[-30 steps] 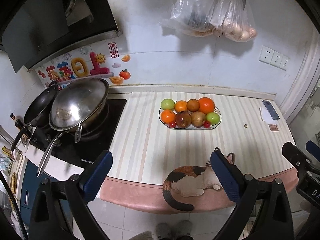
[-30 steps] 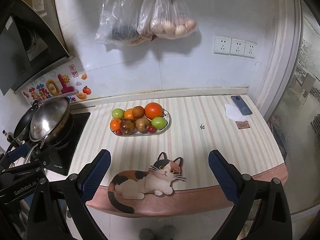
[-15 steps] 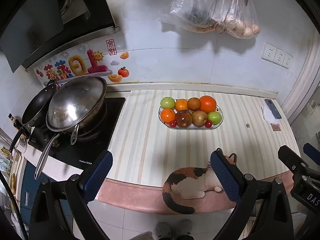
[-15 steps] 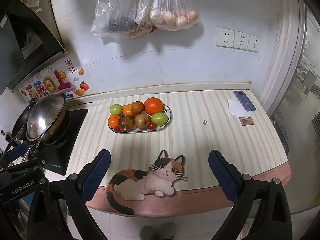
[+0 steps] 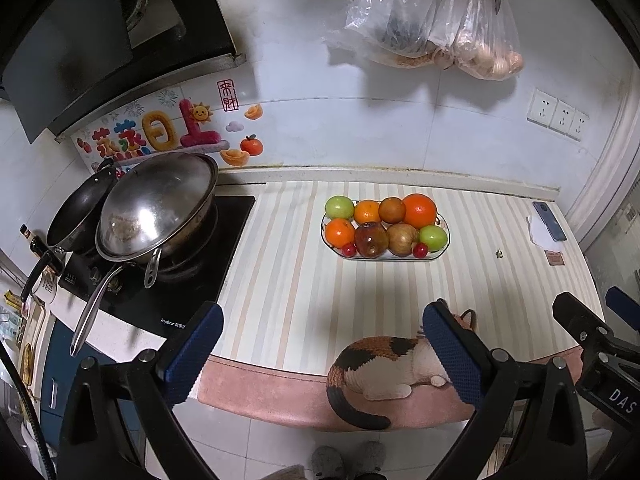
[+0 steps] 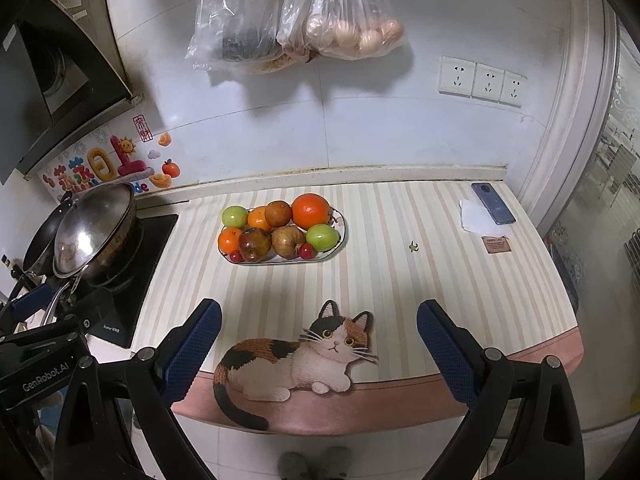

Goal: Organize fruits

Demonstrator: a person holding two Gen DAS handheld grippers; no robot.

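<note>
An oval glass tray (image 6: 340, 236) at the middle of the striped counter (image 6: 400, 280) holds green apples, oranges, brown fruit and cherries, while the left gripper (image 5: 320, 340), lettered "GenRobot.AI", and right gripper (image 6: 318, 336) hover wide open and empty.

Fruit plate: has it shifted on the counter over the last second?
No. The fruit plate keeps its place against the countertop stripes and the phone; only the camera view moved.
</note>
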